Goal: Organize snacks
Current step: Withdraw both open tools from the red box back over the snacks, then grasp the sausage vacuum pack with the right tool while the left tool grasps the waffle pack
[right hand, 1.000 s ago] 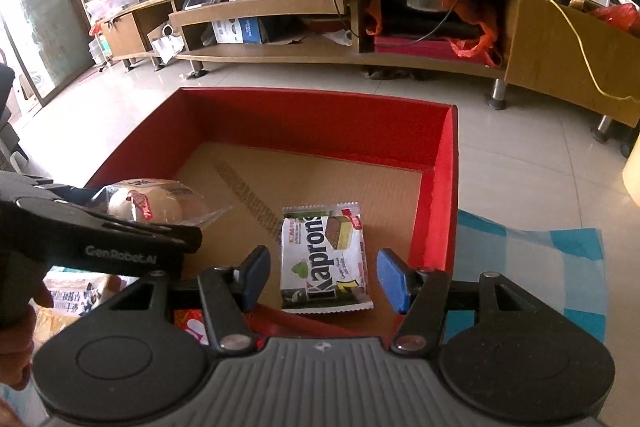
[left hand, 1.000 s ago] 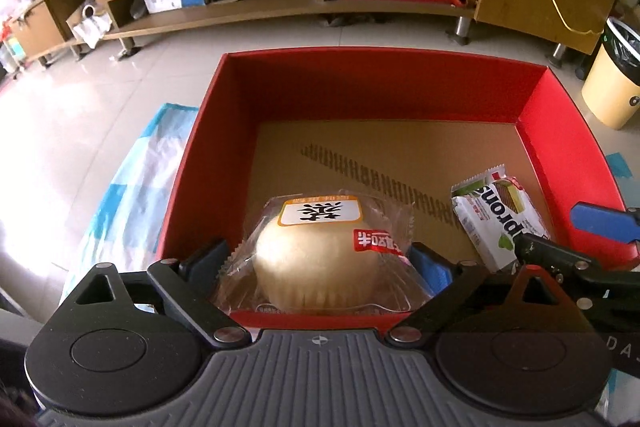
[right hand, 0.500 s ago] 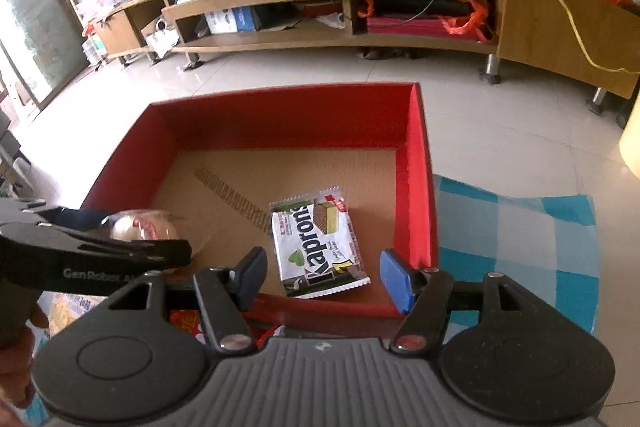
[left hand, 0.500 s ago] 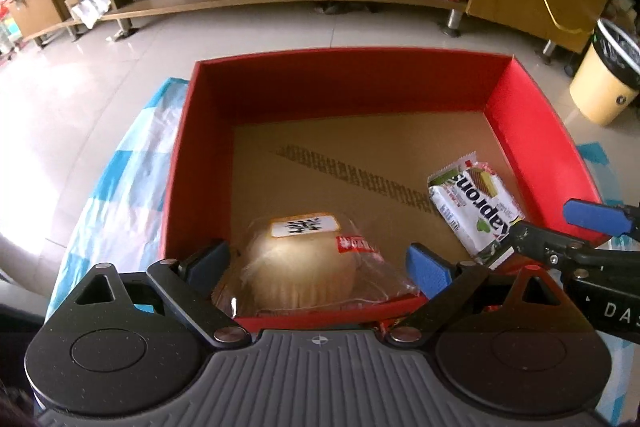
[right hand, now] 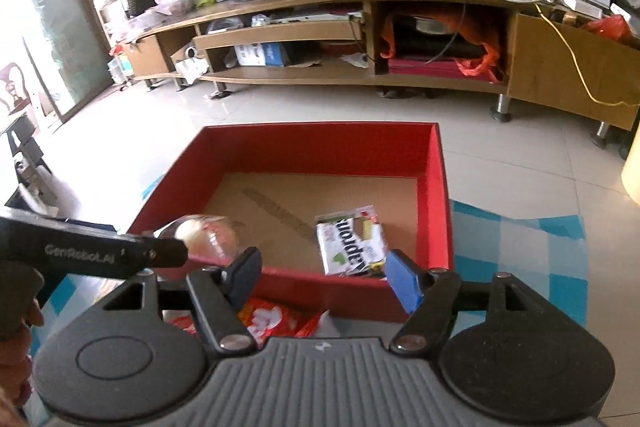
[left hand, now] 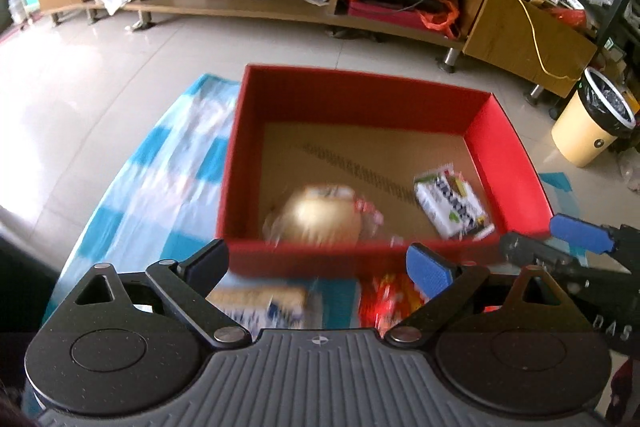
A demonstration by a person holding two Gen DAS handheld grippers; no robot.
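On my left wrist view, the left gripper (left hand: 318, 265) has its tongs spread wide with nothing pinched; they hang over the near wall of the red box (left hand: 236, 163). Inside the box, at about seven o'clock on its cardboard floor, lies the wrapped bun (left hand: 320, 213), blurred. At about four o'clock on that floor sits the white and green wafer packet (left hand: 452, 205), apart from the bun. Under my tongs, outside the box on the blue checked cloth (left hand: 160, 179), I see a pale snack pack (left hand: 260, 303) and a red snack bag (left hand: 390, 303). On my right wrist view, the right gripper (right hand: 320, 277) has its tongs spreading apart, empty, just short of the box's near wall, with the wafer packet beyond them.
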